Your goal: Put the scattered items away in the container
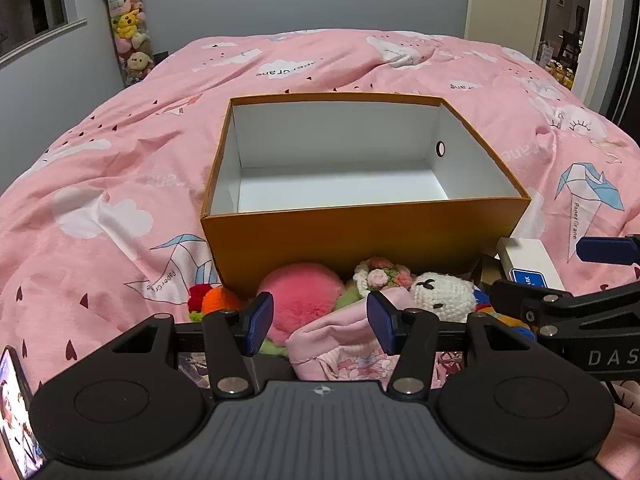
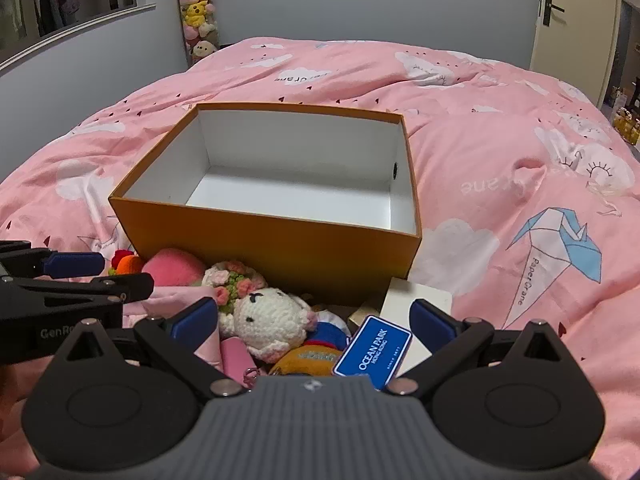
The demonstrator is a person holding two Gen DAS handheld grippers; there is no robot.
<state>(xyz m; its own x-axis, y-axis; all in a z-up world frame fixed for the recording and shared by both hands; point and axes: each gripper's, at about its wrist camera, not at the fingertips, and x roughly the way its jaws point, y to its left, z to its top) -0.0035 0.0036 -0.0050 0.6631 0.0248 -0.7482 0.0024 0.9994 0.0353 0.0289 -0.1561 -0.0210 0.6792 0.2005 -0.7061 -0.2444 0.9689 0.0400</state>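
Pink bedding (image 1: 120, 152) bore an empty orange box (image 1: 352, 236); left gripper (image 1: 320, 320) and right gripper (image 2: 316, 320) hovered open, empty, over scattered toys (image 2: 268, 320)

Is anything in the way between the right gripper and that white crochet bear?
Nothing visible. The right gripper is open just short of the white crochet bear, with no item in front of it. The orange box behind is open-topped.

The black left gripper with blue pads (image 1: 320, 316) is hovering tilted downward, jaws partly apart; the matching right gripper (image 2: 316, 322) is gaping fully, empty.
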